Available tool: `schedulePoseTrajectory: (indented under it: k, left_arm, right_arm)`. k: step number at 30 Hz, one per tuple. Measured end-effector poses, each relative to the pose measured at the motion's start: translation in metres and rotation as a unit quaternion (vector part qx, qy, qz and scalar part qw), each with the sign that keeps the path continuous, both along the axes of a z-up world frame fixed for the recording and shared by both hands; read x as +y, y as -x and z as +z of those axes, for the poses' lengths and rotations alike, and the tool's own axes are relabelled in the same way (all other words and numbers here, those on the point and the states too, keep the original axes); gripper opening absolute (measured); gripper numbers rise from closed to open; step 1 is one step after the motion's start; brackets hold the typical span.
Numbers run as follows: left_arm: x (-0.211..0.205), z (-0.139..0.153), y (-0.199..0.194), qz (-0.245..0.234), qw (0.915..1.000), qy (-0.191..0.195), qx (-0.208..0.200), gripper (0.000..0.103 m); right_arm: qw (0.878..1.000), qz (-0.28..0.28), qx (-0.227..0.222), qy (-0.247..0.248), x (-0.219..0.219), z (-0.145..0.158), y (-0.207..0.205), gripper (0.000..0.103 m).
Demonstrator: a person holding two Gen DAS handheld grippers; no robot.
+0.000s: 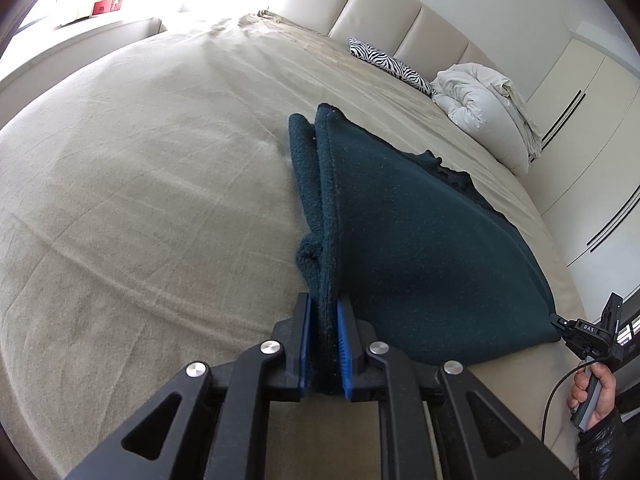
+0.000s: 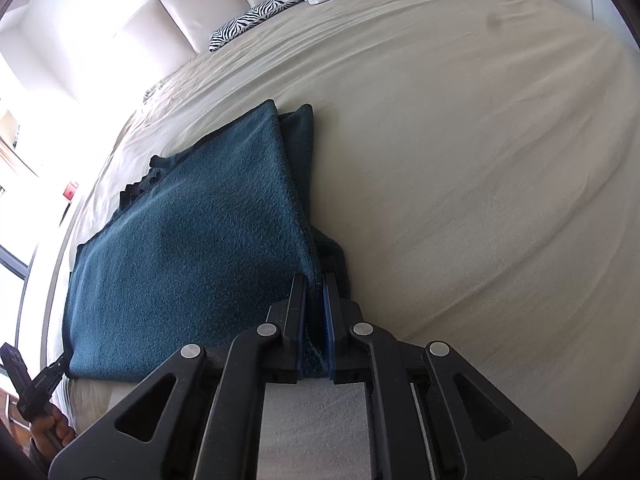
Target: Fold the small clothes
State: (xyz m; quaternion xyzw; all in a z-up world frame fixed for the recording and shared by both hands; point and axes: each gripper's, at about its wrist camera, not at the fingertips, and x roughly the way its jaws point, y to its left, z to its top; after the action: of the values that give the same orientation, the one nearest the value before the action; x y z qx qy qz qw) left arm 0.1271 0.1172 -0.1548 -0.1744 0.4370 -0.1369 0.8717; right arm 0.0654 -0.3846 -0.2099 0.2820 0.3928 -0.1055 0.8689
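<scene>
The dark teal fleece garment (image 1: 420, 248) lies on the beige bed sheet (image 1: 160, 200), near the bed's front edge, folded over itself so that several layers stack at each near corner.

Left gripper (image 1: 325, 320): clenched on the garment's near left corner. The blue pads (image 1: 343, 328) press a thick bundle of fleece layers between them.

Right gripper (image 2: 314, 300): clenched on the garment's near right corner. The fabric edge stands pinched between both fingers. In the left wrist view, this gripper's tip (image 1: 560, 325) meets the garment's far corner, with the person's right hand (image 1: 592, 396) on its handle.

Beyond the garment, toward the padded headboard (image 1: 384, 8), rest a zebra-print pillow (image 1: 392, 65) and a bundled white duvet (image 1: 484, 112), both well apart from the garment.
</scene>
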Motion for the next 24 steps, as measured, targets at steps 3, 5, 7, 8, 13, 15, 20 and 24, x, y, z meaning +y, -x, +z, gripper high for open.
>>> schedulePoseTrajectory:
  k: [3,5,7,8,13,15,20,24]
  left_arm:
    - [0.002,0.013,0.007,0.009,0.9999,-0.011,-0.009,0.021]
    - [0.003,0.029,0.012,0.019,0.9991,-0.02,-0.032,0.021]
    - [-0.003,0.044,0.01,0.016,0.9981,-0.03,-0.051,0.022]
    - [-0.009,0.05,0.006,0.008,0.9977,-0.035,-0.057,0.024]
    - [-0.06,0.058,-0.016,-0.042,0.9967,-0.026,-0.064,0.024]
    - [-0.086,0.049,-0.021,-0.065,0.9959,-0.031,-0.056,0.026]
    - [-0.106,0.011,-0.017,-0.08,0.9964,-0.026,-0.001,0.026]
    - [-0.089,0.002,-0.006,-0.077,0.9966,-0.029,0.002,0.017]
  right_arm:
    - [1.0,-0.024,-0.009,0.003,-0.002,0.013,0.009,0.024]
    - [0.998,-0.047,-0.021,0.022,-0.002,0.028,0.017,0.036]
    - [0.998,-0.046,-0.049,0.016,0.0,0.045,0.021,0.043]
    - [0.997,-0.037,-0.062,0.008,0.004,0.053,0.019,0.043]
    - [0.989,0.069,-0.096,-0.089,0.061,0.064,-0.019,0.043]
    - [0.979,0.116,-0.093,-0.14,0.093,0.051,-0.04,0.043]
    - [0.954,0.17,-0.037,-0.245,0.155,-0.008,-0.07,0.043]
    - [0.951,0.164,-0.024,-0.261,0.16,-0.038,-0.06,0.031]
